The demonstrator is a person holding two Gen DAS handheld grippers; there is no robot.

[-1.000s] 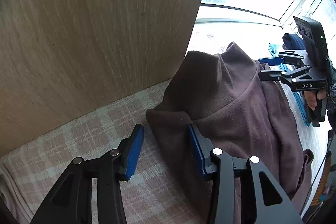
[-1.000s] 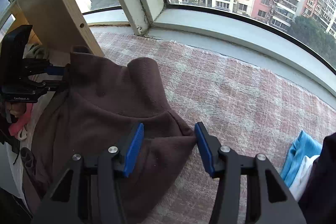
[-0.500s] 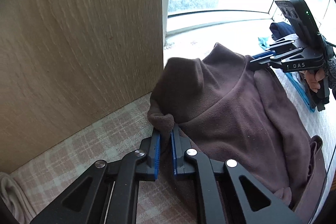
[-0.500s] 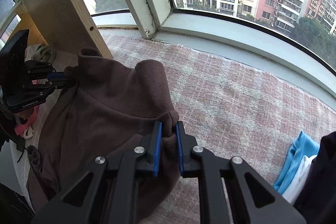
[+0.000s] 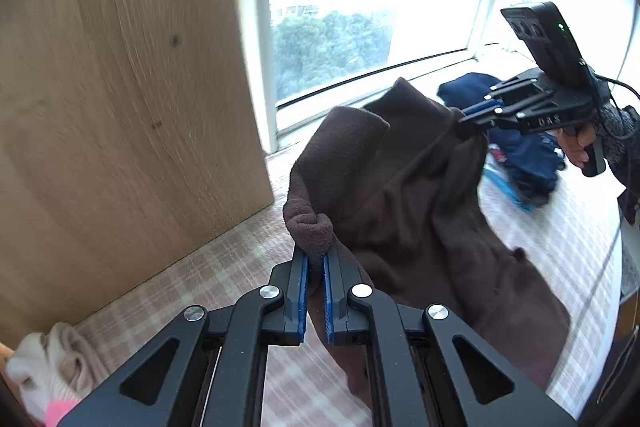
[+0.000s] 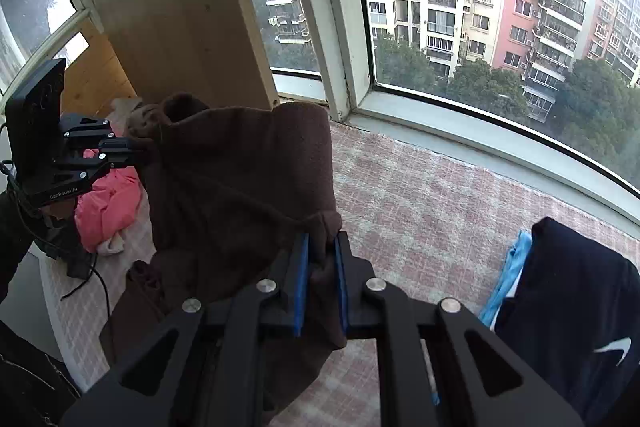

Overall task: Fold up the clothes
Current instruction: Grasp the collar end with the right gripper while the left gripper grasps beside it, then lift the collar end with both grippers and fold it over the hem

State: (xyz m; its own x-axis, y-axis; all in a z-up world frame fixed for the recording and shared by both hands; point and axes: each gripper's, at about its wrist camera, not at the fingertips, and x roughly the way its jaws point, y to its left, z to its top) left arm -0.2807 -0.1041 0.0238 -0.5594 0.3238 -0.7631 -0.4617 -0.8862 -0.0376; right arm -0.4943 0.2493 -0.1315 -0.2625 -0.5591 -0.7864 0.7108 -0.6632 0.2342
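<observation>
A brown fleece garment (image 5: 404, 187) hangs between my two grippers, lifted off the checked blanket (image 5: 224, 267). My left gripper (image 5: 315, 259) is shut on one bunched corner of it, the fleece bulging out above the blue pads. In the right wrist view the same brown fleece garment (image 6: 240, 179) drapes down, and my right gripper (image 6: 322, 247) is shut on its other corner. Each gripper shows in the other's view: the right gripper (image 5: 476, 115) at the upper right, the left gripper (image 6: 132, 149) at the left, both pinching the cloth's top edge.
A wooden panel (image 5: 120, 107) stands close on the left. Curved windows (image 6: 480, 27) run behind the blanket-covered surface (image 6: 420, 203). A pink garment (image 6: 108, 211) and beige cloth (image 5: 52, 367) lie at the left; a navy garment (image 6: 572, 307) on blue cloth (image 6: 512, 267) lies at the right.
Both grippers went from open beside the fleece to shut on its corners. Then both rose, lifting the garment off the blanket so it now hangs between them.
</observation>
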